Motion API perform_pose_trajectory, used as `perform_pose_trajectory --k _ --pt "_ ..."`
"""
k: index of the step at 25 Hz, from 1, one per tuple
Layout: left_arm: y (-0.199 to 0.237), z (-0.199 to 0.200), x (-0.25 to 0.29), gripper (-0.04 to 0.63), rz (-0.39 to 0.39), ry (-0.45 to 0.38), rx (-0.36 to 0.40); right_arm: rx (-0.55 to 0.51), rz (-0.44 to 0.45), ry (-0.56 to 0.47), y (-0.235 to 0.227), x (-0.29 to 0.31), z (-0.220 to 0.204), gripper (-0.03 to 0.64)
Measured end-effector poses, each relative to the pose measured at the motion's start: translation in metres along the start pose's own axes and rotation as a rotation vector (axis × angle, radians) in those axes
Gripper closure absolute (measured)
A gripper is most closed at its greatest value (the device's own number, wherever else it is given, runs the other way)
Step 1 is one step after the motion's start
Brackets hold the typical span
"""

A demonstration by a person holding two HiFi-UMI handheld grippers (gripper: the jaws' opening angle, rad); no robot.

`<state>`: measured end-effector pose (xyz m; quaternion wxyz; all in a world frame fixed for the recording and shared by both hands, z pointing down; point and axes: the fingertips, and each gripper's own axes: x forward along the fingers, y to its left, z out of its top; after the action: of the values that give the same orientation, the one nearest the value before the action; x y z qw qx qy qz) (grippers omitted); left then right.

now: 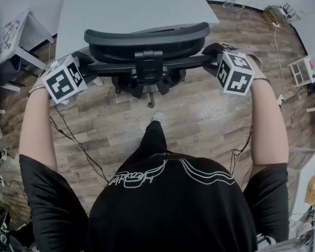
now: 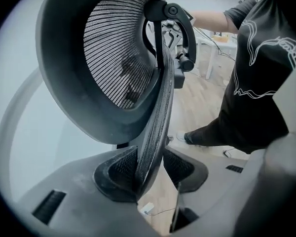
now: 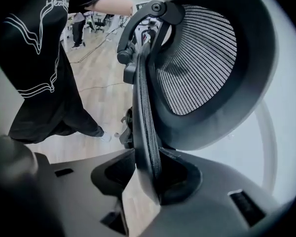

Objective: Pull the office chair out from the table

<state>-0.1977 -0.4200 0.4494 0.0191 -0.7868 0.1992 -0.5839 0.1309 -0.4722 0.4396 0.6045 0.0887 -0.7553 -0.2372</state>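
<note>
Our left gripper [image 2: 149, 176] stands partly open around one side rim of a black mesh-backed office chair [image 2: 155, 117]. The rim leans on one pad, and a sliver of floor shows beside the other. Our right gripper [image 3: 150, 177] is closed on the opposite side rim of the same backrest, which sits deep between its pads. Between the two grippers curves the chair's oval black mesh headrest [image 1: 147, 35]. Just beyond the grippers lies a pale grey flat-topped bench [image 1: 131, 4]; in the head view the headrest overlaps its near edge. Behind the grippers, a brown wood-plank floor [image 1: 199, 114] carries thin black cables [image 1: 76, 140]. Nearest us is our own black T-shirt [image 1: 168, 203] with a white line print.
</note>
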Motion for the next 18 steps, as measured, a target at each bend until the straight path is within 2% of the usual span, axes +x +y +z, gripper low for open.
perform_pose_trajectory --k 3,10,13,18 --pt "-0.027 -0.004 -0.007 0.439 0.032 0.029 -0.003 -0.003 -0.026 -0.022 0.020 -0.007 0.004 0.451" --pt "-0.083 -0.024 -0.013 0.423 0.165 0.051 -0.011 -0.015 -0.071 -0.060 0.070 -0.019 0.019 0.443" --pt "-0.092 -0.028 -0.014 0.423 0.162 0.078 -0.007 -0.021 -0.072 -0.072 0.076 -0.024 0.022 0.442" --pt "-0.102 -0.026 -0.021 0.422 0.155 0.070 -0.014 -0.042 -0.068 -0.094 0.079 -0.036 0.024 0.442"
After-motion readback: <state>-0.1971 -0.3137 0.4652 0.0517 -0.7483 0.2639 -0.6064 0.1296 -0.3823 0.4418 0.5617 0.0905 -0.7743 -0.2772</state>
